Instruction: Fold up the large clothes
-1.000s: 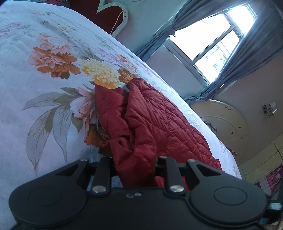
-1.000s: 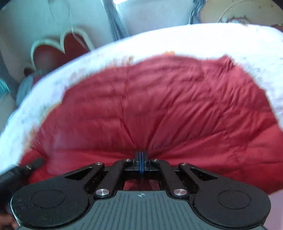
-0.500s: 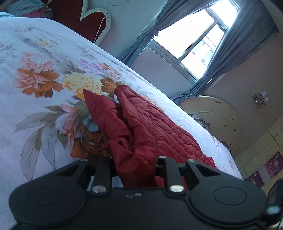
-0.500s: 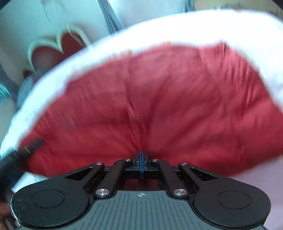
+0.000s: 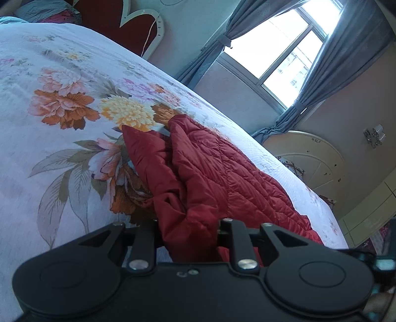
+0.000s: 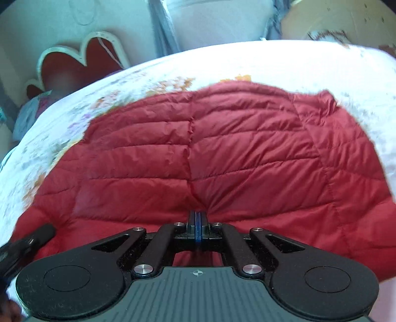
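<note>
A red quilted down jacket (image 6: 222, 153) lies spread on a floral bedspread (image 5: 49, 104). In the left wrist view the jacket (image 5: 203, 173) is bunched, and a thick fold of it fills the gap between the fingers of my left gripper (image 5: 189, 230), which grips it. My right gripper (image 6: 197, 219) is shut, its blue pads pinching the jacket's near edge at the middle seam. The left gripper's tip also shows in the right wrist view (image 6: 37, 235) at the jacket's left edge.
A red heart-shaped headboard (image 6: 81, 59) with pillows (image 5: 47, 11) stands at the bed's far end. A window (image 5: 279, 47) with grey curtains and a round cream panel (image 5: 319, 163) lie beyond the bed's far side.
Both grippers keep their hold on the jacket. The right view has drawn back a little, showing more bedspread beyond the jacket. The left view has shifted slightly.
</note>
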A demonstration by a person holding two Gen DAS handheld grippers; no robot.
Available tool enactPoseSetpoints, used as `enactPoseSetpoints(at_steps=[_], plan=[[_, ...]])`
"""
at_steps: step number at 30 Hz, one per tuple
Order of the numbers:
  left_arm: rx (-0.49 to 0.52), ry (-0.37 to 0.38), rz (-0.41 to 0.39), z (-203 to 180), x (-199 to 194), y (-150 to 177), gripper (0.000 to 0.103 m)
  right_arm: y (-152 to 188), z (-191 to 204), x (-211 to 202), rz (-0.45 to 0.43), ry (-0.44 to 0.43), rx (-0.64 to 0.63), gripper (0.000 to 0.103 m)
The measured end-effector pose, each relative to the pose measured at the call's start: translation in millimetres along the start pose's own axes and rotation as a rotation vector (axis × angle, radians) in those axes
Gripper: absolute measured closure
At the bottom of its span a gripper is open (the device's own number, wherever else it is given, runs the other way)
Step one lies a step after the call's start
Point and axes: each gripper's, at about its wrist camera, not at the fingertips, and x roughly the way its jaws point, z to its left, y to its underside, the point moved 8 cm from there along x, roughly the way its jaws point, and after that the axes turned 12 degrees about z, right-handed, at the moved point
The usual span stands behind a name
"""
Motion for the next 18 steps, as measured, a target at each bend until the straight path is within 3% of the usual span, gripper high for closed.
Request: enactPoseSetpoints(at_steps=[6,9,18], plan=[[-0.008,-0.024,-0.02,-4,-3,1,0.083,17,1,-7,-0.001,0.001,-0.073,0.103],[-0.001,-0.035,-0.026,-11,-5,0,0.083,35,-7,9,0.073,-0.036,-0.052,0.103],[0.202,-0.115,-0.077,-70,-26,-9,0.083,34,-21,18,0.076,-0.14,-0.012,0.103]])
